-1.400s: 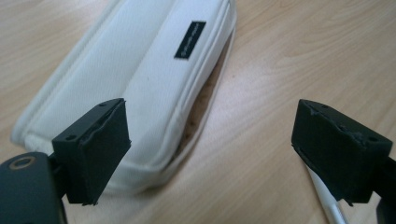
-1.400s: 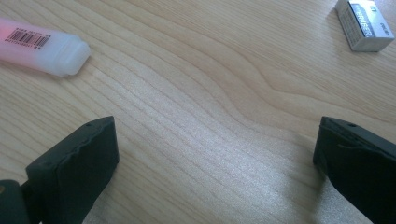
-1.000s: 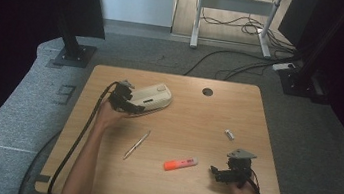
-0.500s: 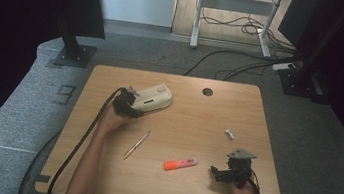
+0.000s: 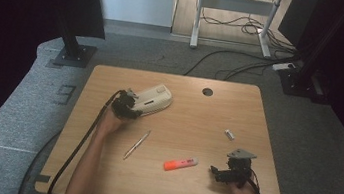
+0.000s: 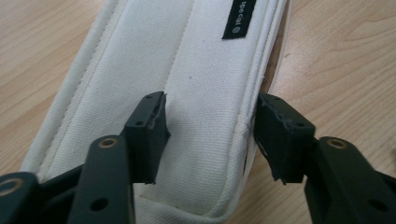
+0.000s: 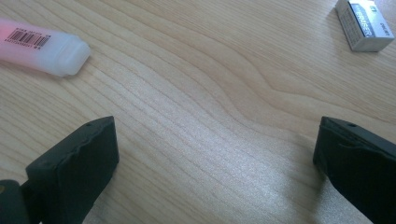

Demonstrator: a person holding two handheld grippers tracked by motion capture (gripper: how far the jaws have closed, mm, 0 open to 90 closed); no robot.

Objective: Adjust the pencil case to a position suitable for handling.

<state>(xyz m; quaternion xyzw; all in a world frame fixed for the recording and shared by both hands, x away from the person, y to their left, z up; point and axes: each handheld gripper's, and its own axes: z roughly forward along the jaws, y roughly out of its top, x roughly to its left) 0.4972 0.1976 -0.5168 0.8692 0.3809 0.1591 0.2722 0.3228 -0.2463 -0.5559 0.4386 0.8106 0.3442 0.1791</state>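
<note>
A white fabric pencil case [image 5: 155,99] lies at the back left of the wooden table [image 5: 238,111]. My left gripper [image 5: 131,106] is at its near end. In the left gripper view the case [image 6: 205,70] runs away between the jaws of the left gripper [image 6: 212,126]. One jaw rests over the cloth and the other stands at the seamed edge. These jaws have just been closing, with part of the case between them, and I see no squeeze in the cloth. My right gripper [image 5: 215,172] rests open near the front right, and bare wood lies between the jaws of the right gripper [image 7: 215,154].
An orange highlighter [image 5: 180,164] [image 7: 39,44] lies left of the right gripper. A slim pen [image 5: 137,144] lies in the middle left. A small white eraser [image 5: 229,134] [image 7: 364,23] sits beyond the right gripper. A round cable hole [image 5: 207,91] marks the far edge.
The left gripper has settled slightly lower over the near end of the pencil case, and its jaws stand narrower. The right gripper and the loose items have not moved.
</note>
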